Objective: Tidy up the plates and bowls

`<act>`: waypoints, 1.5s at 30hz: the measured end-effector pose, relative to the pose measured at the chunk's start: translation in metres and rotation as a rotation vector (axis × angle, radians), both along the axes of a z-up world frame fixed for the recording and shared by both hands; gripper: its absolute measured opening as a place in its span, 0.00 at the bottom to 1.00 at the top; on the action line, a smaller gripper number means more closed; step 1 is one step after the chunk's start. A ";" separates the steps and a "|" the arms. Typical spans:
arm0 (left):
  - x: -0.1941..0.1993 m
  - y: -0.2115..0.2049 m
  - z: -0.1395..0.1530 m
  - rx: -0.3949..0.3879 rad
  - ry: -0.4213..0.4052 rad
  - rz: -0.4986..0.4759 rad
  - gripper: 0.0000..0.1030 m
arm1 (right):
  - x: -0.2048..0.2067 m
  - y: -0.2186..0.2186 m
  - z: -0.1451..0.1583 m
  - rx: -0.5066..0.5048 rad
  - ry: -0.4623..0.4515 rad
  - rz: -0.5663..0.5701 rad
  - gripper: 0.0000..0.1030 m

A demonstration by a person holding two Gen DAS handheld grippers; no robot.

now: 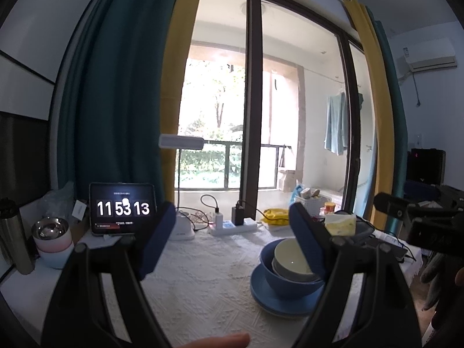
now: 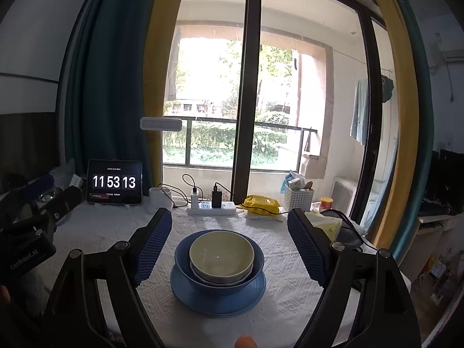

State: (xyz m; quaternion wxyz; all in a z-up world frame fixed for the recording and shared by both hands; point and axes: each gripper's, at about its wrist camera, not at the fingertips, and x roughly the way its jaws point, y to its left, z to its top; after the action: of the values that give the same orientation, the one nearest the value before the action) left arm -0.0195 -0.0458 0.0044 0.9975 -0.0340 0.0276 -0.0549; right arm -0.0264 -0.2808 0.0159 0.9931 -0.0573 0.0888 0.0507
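A pale glazed bowl (image 2: 221,253) sat nested in a deep blue bowl (image 2: 219,264) on stacked blue plates (image 2: 218,297), mid-table on the white textured cloth (image 2: 110,229); the stacking looked done, perhaps; the right gripper (image 2: 229,246) and left gripper (image 1: 230,237) gaped wide, holding nothing; next would be unstacking or withdrawing; a tablet clock (image 2: 114,182) and glass balcony door (image 2: 246,87) stood behind.

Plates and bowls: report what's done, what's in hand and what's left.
Done: pale bowl nests inside the blue bowl, which sits on the blue plates. In hand: nothing; left gripper and right gripper are both open. Left: possibly the metal bowl stack at the table's edge.
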 end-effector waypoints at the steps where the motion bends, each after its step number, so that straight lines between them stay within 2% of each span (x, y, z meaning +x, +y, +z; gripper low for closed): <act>1: 0.000 0.000 0.000 0.000 0.002 0.000 0.79 | 0.000 0.000 0.000 -0.001 0.000 0.000 0.82; 45: -0.003 0.002 0.001 -0.013 -0.004 0.010 0.80 | 0.003 -0.001 -0.005 -0.007 0.017 0.000 0.82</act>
State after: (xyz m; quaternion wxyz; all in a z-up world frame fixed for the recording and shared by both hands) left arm -0.0229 -0.0436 0.0052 0.9976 -0.0405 0.0253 -0.0501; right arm -0.0235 -0.2821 0.0113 0.9921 -0.0604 0.0973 0.0507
